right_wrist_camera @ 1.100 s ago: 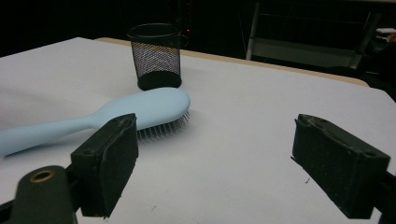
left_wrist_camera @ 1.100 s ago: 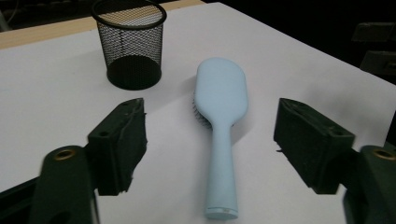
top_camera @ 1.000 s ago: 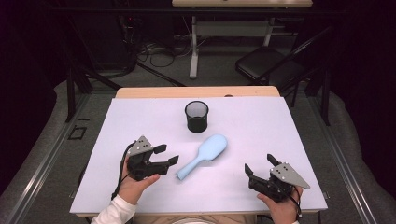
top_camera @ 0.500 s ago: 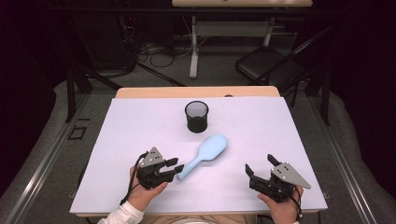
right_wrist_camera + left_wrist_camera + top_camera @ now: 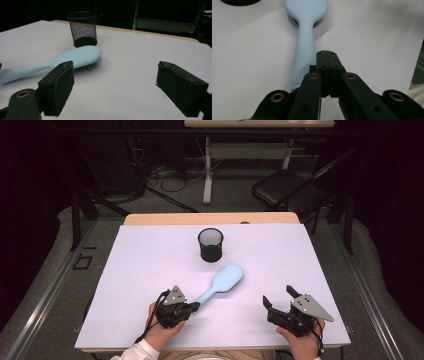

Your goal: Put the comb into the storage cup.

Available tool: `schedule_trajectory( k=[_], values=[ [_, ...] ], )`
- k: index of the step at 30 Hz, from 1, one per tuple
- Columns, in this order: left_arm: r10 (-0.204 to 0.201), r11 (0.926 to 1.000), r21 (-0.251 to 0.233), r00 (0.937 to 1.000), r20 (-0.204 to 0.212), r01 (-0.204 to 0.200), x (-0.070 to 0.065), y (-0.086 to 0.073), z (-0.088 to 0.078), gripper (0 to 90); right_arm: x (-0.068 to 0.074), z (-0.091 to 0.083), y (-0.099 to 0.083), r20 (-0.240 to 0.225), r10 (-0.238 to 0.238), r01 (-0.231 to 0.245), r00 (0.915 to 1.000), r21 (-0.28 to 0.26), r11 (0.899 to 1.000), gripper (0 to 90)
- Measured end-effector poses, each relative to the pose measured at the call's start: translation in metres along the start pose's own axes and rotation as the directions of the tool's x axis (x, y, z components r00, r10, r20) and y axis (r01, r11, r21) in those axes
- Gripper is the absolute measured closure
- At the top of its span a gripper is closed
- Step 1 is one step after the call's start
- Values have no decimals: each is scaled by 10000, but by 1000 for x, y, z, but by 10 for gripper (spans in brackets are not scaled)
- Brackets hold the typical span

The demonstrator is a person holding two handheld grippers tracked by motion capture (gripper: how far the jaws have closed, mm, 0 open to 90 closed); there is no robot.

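Note:
A light blue hairbrush [image 5: 225, 280] lies bristles down on the white table [image 5: 140, 270], its handle pointing toward the near left. My left gripper [image 5: 196, 306] sits low at the handle's end. Its jaws have just been closing and now meet with nothing between them. In the left gripper view the shut gripper [image 5: 326, 53] lies just right of the brush handle [image 5: 303, 52]. My right gripper [image 5: 277, 296] rests near the front right edge with its jaws wide apart. In the right gripper view the gripper [image 5: 117, 82] is empty, and the hairbrush [image 5: 75, 58] lies ahead to the left.
A black mesh cup [image 5: 210, 245] stands upright behind the brush head, also seen as the mesh cup [image 5: 83, 28] in the right gripper view. Beyond the table's far wooden edge are a dark floor, cables and a chair [image 5: 290, 190].
My left gripper has moved right and down to the end of the brush handle, and its jaws have gone from open to shut. The right gripper and the brush have stayed put.

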State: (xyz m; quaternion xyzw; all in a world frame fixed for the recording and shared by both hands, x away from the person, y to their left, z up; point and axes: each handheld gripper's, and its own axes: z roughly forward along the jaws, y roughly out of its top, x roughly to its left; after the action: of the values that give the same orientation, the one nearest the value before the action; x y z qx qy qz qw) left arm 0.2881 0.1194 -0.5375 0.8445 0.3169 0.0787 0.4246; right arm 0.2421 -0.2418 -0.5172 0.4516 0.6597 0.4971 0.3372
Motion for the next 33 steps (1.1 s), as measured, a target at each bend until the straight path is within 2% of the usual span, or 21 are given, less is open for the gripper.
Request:
schedule_trajectory(
  k=[14, 18, 23, 33],
  values=[
    [-207, 9959, 886, 9998, 3, 206, -2, -7, 6, 900, -1, -1, 0, -5, 73, -73, 10000, -3, 10000, 143],
    [-83, 9957, 924, 10000, -45, 87, -2, -8, 6, 900, -1, -1, 0, -14, 64, -64, 10000, -25, 10000, 143],
    [-88, 9939, 1103, 9999, -72, 96, -3, -10, 10, 900, 0, -1, 0, -24, 93, -94, 10000, -18, 10000, 144],
    [-39, 9933, 1155, 9997, -234, 66, -2, -10, 11, 900, -1, -1, 0, -43, 96, -96, 9999, 9, 10000, 144]
  ],
)
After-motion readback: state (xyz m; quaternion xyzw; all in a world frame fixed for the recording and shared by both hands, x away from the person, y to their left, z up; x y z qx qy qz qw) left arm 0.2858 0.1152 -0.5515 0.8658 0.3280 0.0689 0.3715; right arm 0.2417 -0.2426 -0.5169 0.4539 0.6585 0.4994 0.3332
